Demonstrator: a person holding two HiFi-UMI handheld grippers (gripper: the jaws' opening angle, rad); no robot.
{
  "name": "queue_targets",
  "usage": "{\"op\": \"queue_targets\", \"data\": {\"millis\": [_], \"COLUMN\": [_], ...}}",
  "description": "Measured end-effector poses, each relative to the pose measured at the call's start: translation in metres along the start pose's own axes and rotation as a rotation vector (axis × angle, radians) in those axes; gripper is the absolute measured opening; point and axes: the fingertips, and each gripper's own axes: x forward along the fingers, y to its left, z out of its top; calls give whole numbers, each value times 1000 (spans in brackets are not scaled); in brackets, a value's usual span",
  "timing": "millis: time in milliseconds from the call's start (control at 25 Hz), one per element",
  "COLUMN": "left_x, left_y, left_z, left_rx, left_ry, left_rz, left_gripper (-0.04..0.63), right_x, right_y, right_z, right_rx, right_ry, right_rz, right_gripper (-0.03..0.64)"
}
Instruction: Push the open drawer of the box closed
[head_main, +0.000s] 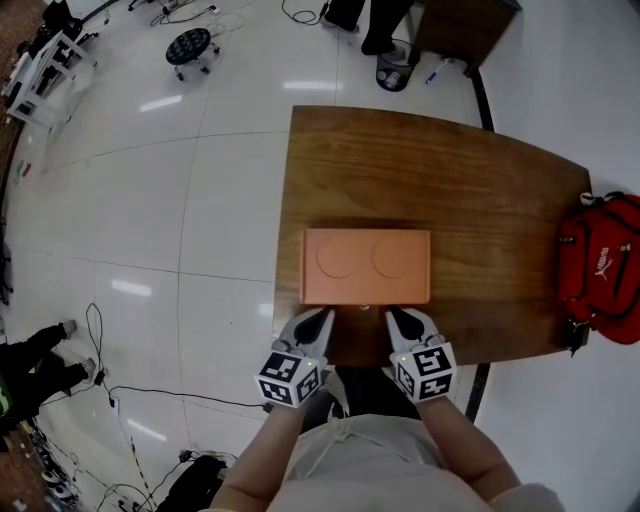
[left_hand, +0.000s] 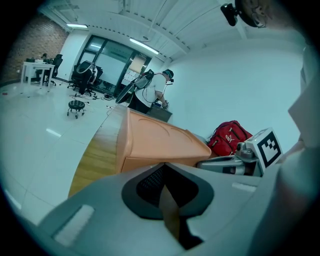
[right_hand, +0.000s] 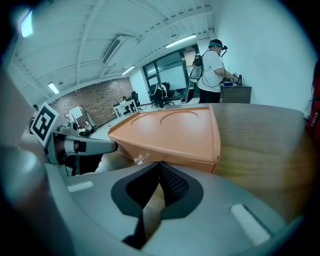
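An orange box (head_main: 366, 265) with two round hollows in its lid lies on the wooden table (head_main: 440, 180). Its near face (right_hand: 170, 159) carries a small clear knob (right_hand: 139, 159) and looks flush with the body in the head view. My left gripper (head_main: 320, 318) sits just before the box's near left part, a small gap away, with its jaws shut on nothing. At the near right part my right gripper (head_main: 397, 317) stands the same way, also shut and empty. The left gripper view shows the box's left corner (left_hand: 150, 145) past the shut left gripper (left_hand: 163, 170). The right gripper view has the right gripper (right_hand: 160, 167) pointing at the box's face.
A red bag (head_main: 605, 265) lies off the table's right edge. The table's near edge (head_main: 350, 355) runs right under both grippers. A person (right_hand: 214, 70) stands at a dark cabinet (head_main: 465, 25) beyond the far end. Cables (head_main: 100, 370) lie on the white floor at left.
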Motion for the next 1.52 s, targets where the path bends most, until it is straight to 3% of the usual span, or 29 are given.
{"op": "queue_targets", "data": {"millis": [160, 360, 640, 760, 960, 1200, 1520], "left_x": [-18, -65, -132, -163, -216, -274, -313], "left_y": [-6, -24, -84, -109, -129, -130, -165], "left_z": [8, 33, 58, 60, 49, 13, -21], "left_rx": [10, 69, 345, 414, 443, 437, 524], "left_ry": [-45, -135, -222, -269, -334, -347, -339], "left_rz": [-16, -35, -88, -117, -140, -114, -105], "left_gripper": [6, 6, 6, 6, 6, 6, 6], "right_x": [-14, -49, -121, -151, -200, -252, -288], "right_y": [7, 41, 97, 120, 158, 194, 226], "right_z": [6, 35, 73, 75, 55, 13, -24], "right_rx": [-13, -93, -173, -190, -208, -254, -252], "right_ry": [-43, -173, -407, -471, -543, -590, -590], "right_rz": [-21, -30, -68, -82, -117, -200, -172], "right_gripper": [3, 3, 3, 3, 3, 3, 3]}}
